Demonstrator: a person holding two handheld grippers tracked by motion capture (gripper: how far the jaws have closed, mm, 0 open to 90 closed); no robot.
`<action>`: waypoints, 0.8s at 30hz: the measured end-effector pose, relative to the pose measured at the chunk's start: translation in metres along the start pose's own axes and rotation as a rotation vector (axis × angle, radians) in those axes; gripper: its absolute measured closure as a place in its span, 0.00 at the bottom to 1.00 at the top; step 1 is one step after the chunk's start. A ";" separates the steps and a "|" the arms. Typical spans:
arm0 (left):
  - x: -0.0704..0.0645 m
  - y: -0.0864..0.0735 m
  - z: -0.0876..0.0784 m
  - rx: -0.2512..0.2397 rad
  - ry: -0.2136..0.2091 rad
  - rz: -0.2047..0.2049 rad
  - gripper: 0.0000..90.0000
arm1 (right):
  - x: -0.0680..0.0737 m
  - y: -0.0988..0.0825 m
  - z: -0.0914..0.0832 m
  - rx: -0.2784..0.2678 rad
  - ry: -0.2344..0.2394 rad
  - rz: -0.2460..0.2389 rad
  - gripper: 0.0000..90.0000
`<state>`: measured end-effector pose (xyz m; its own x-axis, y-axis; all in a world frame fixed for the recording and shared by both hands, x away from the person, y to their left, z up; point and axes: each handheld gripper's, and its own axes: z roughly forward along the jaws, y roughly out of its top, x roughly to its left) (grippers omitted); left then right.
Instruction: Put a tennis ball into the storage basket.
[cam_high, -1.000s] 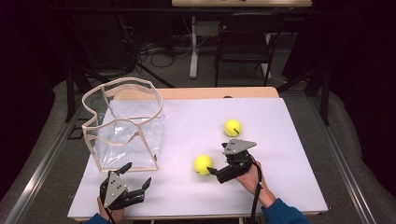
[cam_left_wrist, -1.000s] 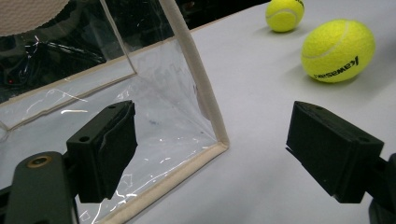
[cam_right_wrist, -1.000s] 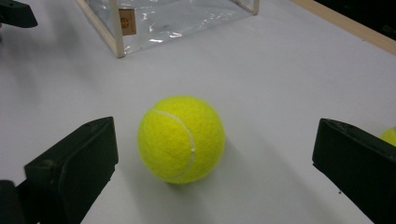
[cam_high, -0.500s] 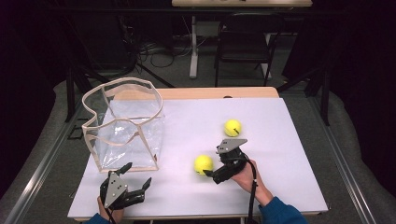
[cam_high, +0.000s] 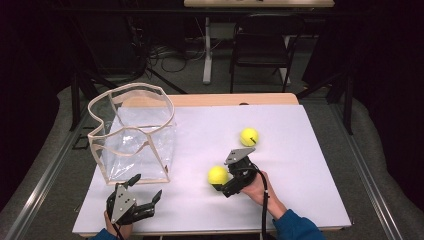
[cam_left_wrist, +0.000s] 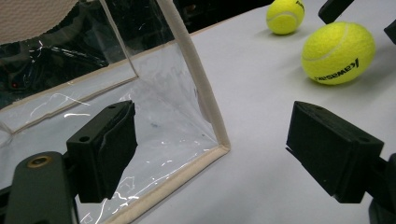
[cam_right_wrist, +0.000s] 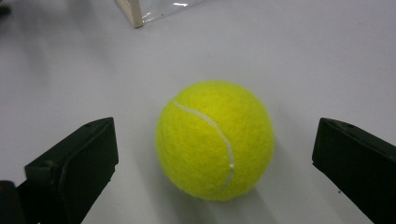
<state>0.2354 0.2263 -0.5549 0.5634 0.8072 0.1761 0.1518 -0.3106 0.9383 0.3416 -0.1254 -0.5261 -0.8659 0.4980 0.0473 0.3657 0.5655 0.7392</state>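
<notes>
Two yellow tennis balls lie on the white table top (cam_high: 300, 200). The near ball (cam_high: 218, 175) (cam_right_wrist: 215, 140) rests on the table between the jaws of my right gripper (cam_high: 223, 178) (cam_right_wrist: 215, 140), which is open, with a gap on both sides. The far ball (cam_high: 249, 136) (cam_left_wrist: 285, 16) lies free behind it. A clear bag with beige trim (cam_high: 132, 135) (cam_left_wrist: 205, 102) stands open-topped at the left. My left gripper (cam_high: 146, 188) (cam_left_wrist: 212, 135) is open near the front edge, just before the bag's front corner, with nothing in it.
The left gripper view also has the near ball (cam_left_wrist: 338, 53) at the right. A black chair (cam_high: 262, 45) and cables on the floor lie beyond the far edge. A metal rail (cam_high: 370, 165) runs along the right side.
My right gripper has moved left up to the near ball, so its open jaws now straddle it. The left gripper, both balls and the bag have stayed put.
</notes>
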 end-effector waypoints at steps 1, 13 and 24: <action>0.000 0.000 0.000 -0.001 0.001 -0.001 0.18 | 0.000 0.000 0.002 0.003 0.000 0.004 0.00; 0.001 0.000 0.000 -0.001 -0.001 -0.005 0.18 | 0.004 0.002 0.018 0.067 0.012 0.000 0.01; 0.001 0.000 -0.001 -0.003 -0.001 -0.006 0.18 | 0.003 -0.001 0.024 0.100 0.005 0.003 0.09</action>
<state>0.2355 0.2275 -0.5548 0.5633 0.8085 0.1701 0.1530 -0.3044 0.9402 0.3468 -0.1088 -0.5433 -0.8661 0.4971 0.0527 0.4005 0.6269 0.6683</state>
